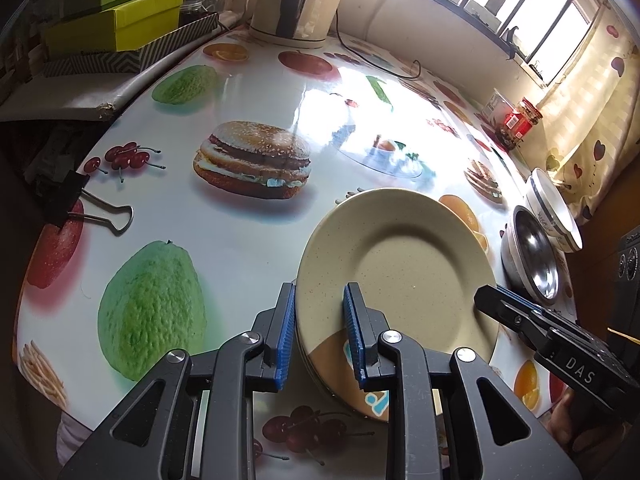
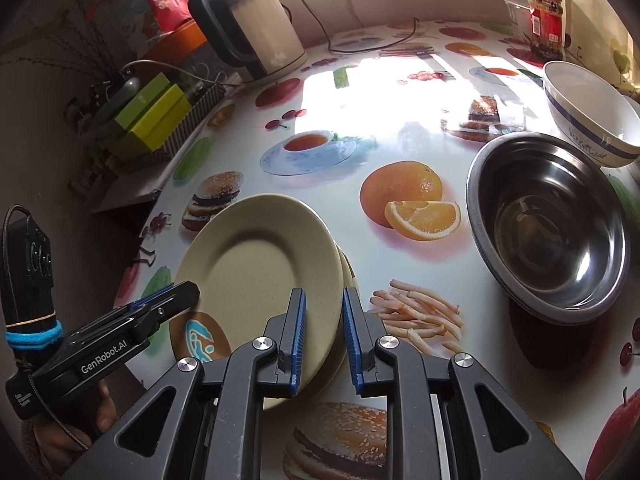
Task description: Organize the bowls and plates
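Closest in, the left gripper (image 1: pixel 319 332) has its blue-padded jaws spread around the near-left rim of a beige plate (image 1: pixel 404 264), one pad outside the edge and one over the plate's face; whether the pads press the rim cannot be told. The right gripper (image 2: pixel 323 340) straddles the opposite rim of the same plate (image 2: pixel 256 264) in the same manner, jaws apart with the edge between them, and contact there is also unclear. The plate tilts, topmost of a small stack of beige plates (image 2: pixel 347 270) (the lower rims peek out beneath it), on a glossy table (image 1: pixel 248 248) covered in printed fruit and burgers. Just beyond the stack to the right sits a steel bowl (image 2: pixel 548 224), upright, and behind it, touching or nearly so, a white bowl with a blue band (image 2: pixel 588 120). At the table's left edge a black binder clip (image 1: pixel 76 200) grips the cover. Farther back stand a red-labelled jar (image 2: pixel 545 20) near the window side, and a pale electric kettle (image 2: pixel 256 28) on its base. Green boxes (image 1: pixel 120 20) are stacked off the table's far left.
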`<state>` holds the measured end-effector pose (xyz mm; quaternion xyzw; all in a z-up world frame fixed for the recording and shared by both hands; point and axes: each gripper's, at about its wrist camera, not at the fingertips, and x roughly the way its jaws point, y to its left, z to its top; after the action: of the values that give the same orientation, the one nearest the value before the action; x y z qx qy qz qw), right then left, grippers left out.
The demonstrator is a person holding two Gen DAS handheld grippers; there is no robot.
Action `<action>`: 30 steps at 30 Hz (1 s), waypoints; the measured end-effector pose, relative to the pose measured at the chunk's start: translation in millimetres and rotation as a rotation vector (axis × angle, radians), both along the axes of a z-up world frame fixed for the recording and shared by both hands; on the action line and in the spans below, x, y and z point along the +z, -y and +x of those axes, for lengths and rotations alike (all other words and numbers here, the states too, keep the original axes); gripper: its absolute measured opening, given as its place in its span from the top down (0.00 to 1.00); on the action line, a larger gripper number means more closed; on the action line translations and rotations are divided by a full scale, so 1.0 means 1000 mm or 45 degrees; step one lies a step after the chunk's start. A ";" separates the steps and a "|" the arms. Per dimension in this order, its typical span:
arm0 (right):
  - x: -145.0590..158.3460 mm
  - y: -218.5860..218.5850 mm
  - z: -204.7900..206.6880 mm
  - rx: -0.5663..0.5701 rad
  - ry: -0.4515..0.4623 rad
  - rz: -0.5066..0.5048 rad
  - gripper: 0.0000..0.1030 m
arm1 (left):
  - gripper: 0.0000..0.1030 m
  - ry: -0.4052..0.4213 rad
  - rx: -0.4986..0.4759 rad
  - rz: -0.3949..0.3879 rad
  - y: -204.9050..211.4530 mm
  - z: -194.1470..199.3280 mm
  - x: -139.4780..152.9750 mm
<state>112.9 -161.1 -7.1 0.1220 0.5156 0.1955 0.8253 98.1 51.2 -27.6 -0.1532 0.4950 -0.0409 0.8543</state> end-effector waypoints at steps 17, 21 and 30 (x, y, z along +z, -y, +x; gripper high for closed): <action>0.000 0.001 0.000 -0.010 0.007 -0.004 0.80 | 0.75 0.004 -0.004 0.018 0.000 0.000 0.000; 0.001 0.003 0.000 -0.019 0.002 -0.002 0.78 | 0.70 0.001 -0.004 0.024 -0.001 0.001 -0.002; 0.000 0.002 0.002 -0.028 0.000 0.000 0.67 | 0.58 0.015 0.017 0.080 0.002 -0.001 0.004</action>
<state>114.6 -163.3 -7.3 0.1277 0.5143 0.1864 0.8273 96.9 49.4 -23.7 -0.1293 0.4899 -0.0206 0.8619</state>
